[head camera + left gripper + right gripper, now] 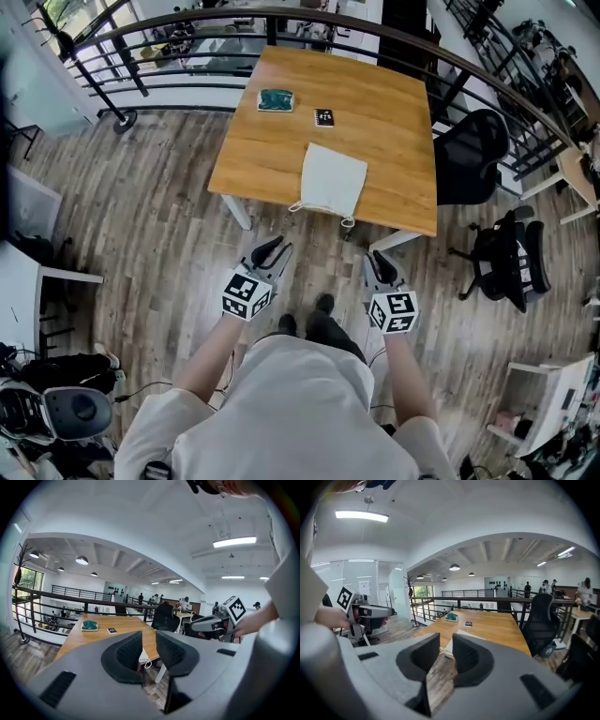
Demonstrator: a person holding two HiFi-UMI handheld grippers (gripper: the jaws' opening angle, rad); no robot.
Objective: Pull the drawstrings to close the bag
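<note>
I am holding both tools out over the wooden floor, short of the desk (394, 122). The left tool (273, 249) has its jaws apart with nothing between them. Through the gap in its own view I see only the desk's near edge and the floor. The right tool (379, 263) is the same: jaws apart and empty, with floorboards and the desk's near edge showing between them. Both point toward the desk and a little downward, well apart from each other.

The bag (332, 180), a white cloth one, lies flat on the desk right at its near edge. Its drawstrings (348, 222) show as small loops at the bag's two near corners, at the desk's edge. Neither tool touches the bag or the drawstrings. Farther back on the desk sits a green object (276, 99), with a small dark card (323, 117) near it. A black office chair (469, 155) stands at the desk's right side.
</note>
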